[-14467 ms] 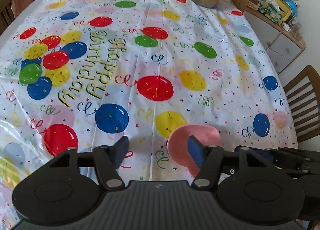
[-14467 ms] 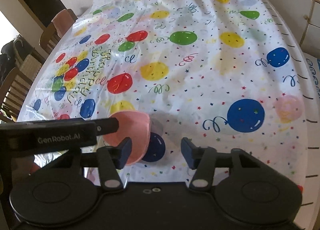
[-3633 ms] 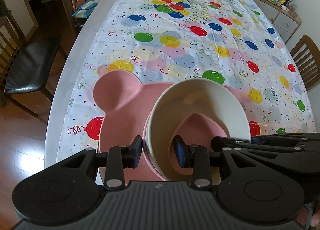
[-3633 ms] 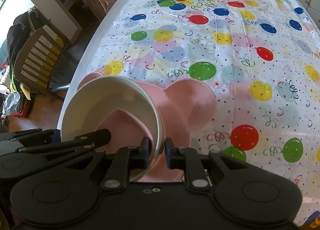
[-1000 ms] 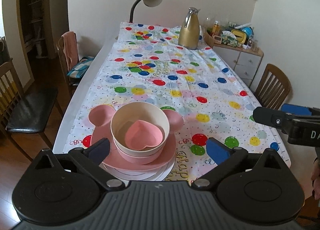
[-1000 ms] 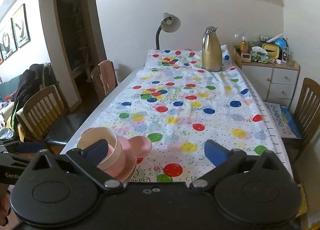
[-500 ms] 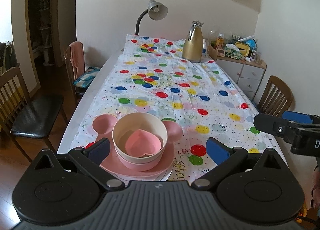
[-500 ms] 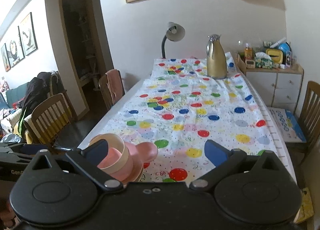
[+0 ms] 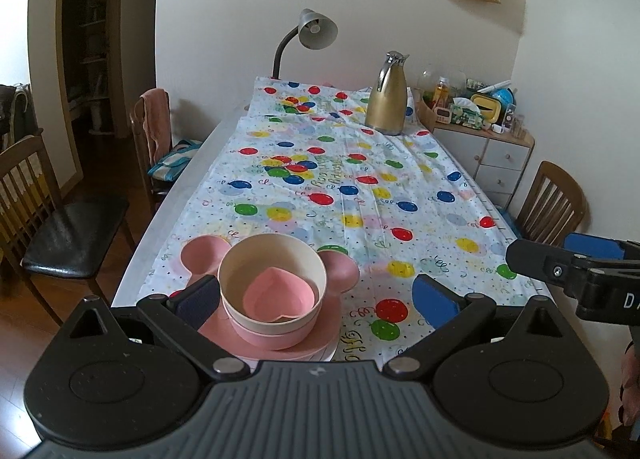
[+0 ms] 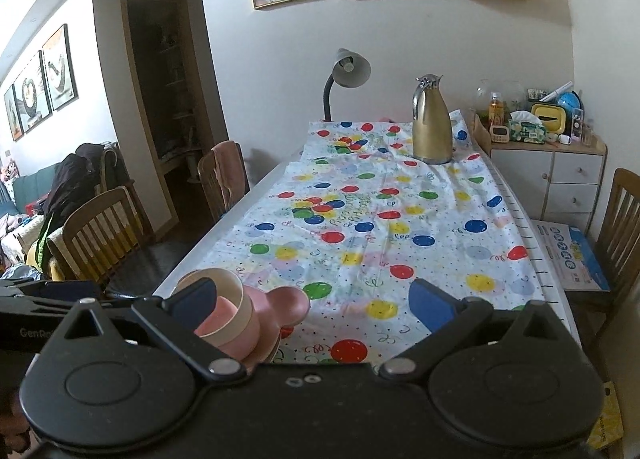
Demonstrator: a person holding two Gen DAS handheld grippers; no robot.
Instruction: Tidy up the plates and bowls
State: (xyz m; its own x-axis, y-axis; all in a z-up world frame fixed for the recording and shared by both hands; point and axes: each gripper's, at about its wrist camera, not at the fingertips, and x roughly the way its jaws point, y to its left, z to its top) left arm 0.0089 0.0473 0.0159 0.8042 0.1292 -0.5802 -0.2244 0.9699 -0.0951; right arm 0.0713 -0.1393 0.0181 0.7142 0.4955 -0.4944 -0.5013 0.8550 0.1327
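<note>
One stack of dishes stands at the near left corner of the table. A small pink heart-shaped bowl (image 9: 279,296) lies inside a cream bowl (image 9: 273,265), which sits in a pink bowl on a pink mouse-eared plate (image 9: 204,255) over white plates. The right wrist view shows the same cream bowl (image 10: 236,309) and pink eared plate (image 10: 286,305). My left gripper (image 9: 316,299) is open, held back above the stack, touching nothing. My right gripper (image 10: 314,301) is open too, to the right of the stack, with nothing between its fingers.
The long table wears a balloon-print cloth (image 9: 360,195). A gold thermos jug (image 9: 386,99) and a grey desk lamp (image 9: 316,33) stand at its far end. Wooden chairs (image 9: 554,203) flank both sides, and a cluttered white cabinet (image 10: 560,167) stands at the back right.
Both grippers have drawn further back and tilted up from the stack, so more of the wall and pictures shows. The dishes have not moved.
</note>
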